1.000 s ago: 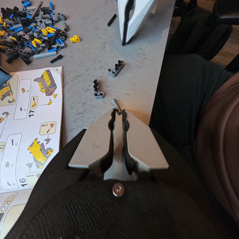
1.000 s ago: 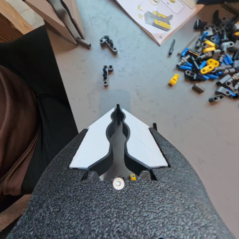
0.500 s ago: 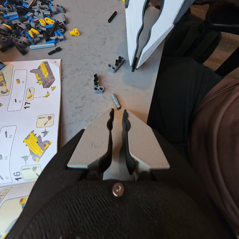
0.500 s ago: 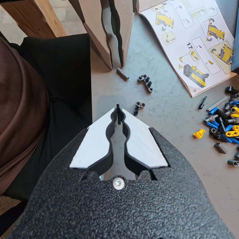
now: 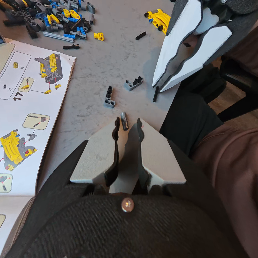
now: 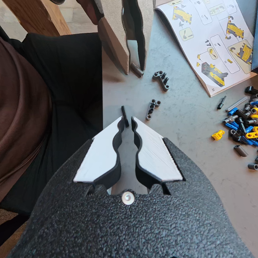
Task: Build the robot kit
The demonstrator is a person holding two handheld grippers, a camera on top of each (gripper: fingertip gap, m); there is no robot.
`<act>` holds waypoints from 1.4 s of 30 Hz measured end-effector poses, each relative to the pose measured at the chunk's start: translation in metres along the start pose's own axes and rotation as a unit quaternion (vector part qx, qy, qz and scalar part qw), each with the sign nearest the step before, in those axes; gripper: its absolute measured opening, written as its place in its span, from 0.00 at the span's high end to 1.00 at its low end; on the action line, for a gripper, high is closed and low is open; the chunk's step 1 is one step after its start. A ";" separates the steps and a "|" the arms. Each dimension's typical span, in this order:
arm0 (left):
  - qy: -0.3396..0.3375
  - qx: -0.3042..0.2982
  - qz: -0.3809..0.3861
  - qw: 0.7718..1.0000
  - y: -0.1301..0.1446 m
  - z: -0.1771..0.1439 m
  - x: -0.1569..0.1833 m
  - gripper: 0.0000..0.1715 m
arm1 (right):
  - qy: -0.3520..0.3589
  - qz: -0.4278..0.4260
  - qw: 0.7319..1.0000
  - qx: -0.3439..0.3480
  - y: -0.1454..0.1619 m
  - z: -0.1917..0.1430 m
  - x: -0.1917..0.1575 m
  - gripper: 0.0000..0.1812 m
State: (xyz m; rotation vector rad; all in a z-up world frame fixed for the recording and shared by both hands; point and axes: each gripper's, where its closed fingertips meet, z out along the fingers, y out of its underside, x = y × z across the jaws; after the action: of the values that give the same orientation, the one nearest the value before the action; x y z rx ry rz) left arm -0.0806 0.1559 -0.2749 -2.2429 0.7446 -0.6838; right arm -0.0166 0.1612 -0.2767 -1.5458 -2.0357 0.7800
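Note:
My left gripper point(image 5: 128, 119) is open low over the grey table point(image 5: 104, 62). A short grey tube point(image 5: 124, 120) lies on the table between its fingertips, touching neither. My right gripper point(image 6: 127, 117) is open, and a thin black axle point(image 6: 125, 115) lies on the table at its tips, close to the left finger. In the left wrist view the right gripper point(image 5: 157, 89) stands over that axle point(image 5: 155, 94) near the table edge. In the right wrist view the left gripper point(image 6: 135, 70) stands over the tube point(image 6: 136, 69). Two grey L-shaped beams with black pins point(image 5: 109, 102) point(image 5: 132, 84) lie between the grippers.
An open instruction booklet point(image 5: 34, 97) lies to the left. A pile of black, blue, grey and yellow parts point(image 5: 55, 18) is at the back, with a yellow connector point(image 5: 98, 36) and a yellow curved panel point(image 5: 159, 19) nearby. A person's lap borders the table edge. One gripper's finger ends stand about 7 cm off the other's. The yellow connector point(image 5: 98, 36) lies around 12 cm away from my right fingertips. Seen from the right wrist view point(image 6: 217, 133) as well.
My left gripper let go of the grey tube, which now lies on the table. My right gripper came nearer, lowered the black axle to the table and opened.

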 end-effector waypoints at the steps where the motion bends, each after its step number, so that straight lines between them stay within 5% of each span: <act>1: -0.002 -0.002 0.003 1.000 -0.001 0.002 0.001 0.88 | -0.004 -0.003 1.000 -0.003 0.001 0.001 -0.002 0.95; 4: -0.010 -0.008 0.017 1.000 0.000 0.004 -0.001 0.98 | -0.021 0.007 1.000 0.006 0.002 0.004 -0.006 0.98; 16: 0.076 -0.035 0.104 0.991 0.013 0.000 0.024 0.98 | -0.021 0.001 0.999 0.026 -0.022 0.023 -0.012 0.98; 42: 0.099 -0.042 0.100 0.989 0.016 -0.002 0.027 0.98 | -0.019 -0.016 0.999 0.030 -0.028 0.030 -0.015 0.98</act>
State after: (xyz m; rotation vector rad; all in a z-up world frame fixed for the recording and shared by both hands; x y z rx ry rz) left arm -0.0679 0.1277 -0.2783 -2.1581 1.0984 -0.7948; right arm -0.0528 0.1360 -0.2800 -1.4728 -2.0395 0.8566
